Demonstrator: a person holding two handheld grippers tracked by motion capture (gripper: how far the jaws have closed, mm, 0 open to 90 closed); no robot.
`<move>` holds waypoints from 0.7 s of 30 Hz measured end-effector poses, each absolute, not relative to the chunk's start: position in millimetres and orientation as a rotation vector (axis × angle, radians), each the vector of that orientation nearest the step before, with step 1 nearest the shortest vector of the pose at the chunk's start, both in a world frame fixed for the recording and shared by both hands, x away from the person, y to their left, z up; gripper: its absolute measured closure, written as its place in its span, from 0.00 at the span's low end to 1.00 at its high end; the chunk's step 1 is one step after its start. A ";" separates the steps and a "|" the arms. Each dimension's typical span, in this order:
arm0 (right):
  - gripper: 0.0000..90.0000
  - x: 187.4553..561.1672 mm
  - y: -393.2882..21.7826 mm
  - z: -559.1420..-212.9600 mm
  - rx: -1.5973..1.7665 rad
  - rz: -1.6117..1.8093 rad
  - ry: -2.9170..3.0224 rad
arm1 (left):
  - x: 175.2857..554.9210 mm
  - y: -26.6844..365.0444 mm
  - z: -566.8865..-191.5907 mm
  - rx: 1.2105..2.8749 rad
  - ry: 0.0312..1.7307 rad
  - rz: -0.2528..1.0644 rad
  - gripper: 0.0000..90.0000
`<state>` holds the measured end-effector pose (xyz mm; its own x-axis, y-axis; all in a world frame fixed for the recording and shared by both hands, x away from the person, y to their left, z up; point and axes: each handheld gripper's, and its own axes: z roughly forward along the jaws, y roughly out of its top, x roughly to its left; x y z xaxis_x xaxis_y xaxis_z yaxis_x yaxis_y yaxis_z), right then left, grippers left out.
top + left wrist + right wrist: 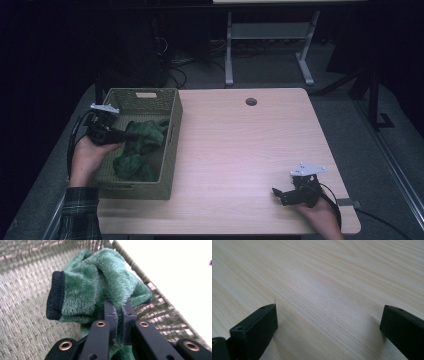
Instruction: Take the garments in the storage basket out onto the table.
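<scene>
The counter [240, 150] is a pale wood-grain top with rounded corners and a round cable hole [251, 101] near the middle of its far edge; its grain runs in long fine streaks. A woven olive basket [172, 150] stands at the counter's left edge, reaching from the far left corner most of the way toward the near edge, with a pale label [145, 95] on its far wall. Inside it lies a green fleece garment [100, 287] with a dark ribbed cuff [53, 297], bunched against the wall that faces the counter's middle. The left gripper [131, 135] reaches into the basket from its left side, and its jaws are pinched tight on a fold of the fleece, which is drawn up above the woven floor. The right gripper [278, 194] rests near the counter's near right corner, jaws spread wide over bare wood with nothing between them. Beyond the far edge the room is dim: grey carpet [270, 70], the white legs of another desk [230, 55], and loose cables [175, 70] on the floor beside a dark cabinet [135, 45].
</scene>
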<state>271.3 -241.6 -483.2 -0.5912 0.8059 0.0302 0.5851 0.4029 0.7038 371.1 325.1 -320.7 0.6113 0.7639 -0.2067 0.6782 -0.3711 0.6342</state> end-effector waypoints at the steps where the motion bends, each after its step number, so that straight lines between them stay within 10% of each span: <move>1: 0.01 271.3 -241.6 -483.1 1.209 0.988 2.350 | 370.2 325.0 -315.6 2.129 1.118 0.160 0.96; 21: 0.01 271.3 -241.7 -483.1 1.213 0.987 2.347 | 360.4 303.2 -228.5 2.043 0.981 0.262 0.96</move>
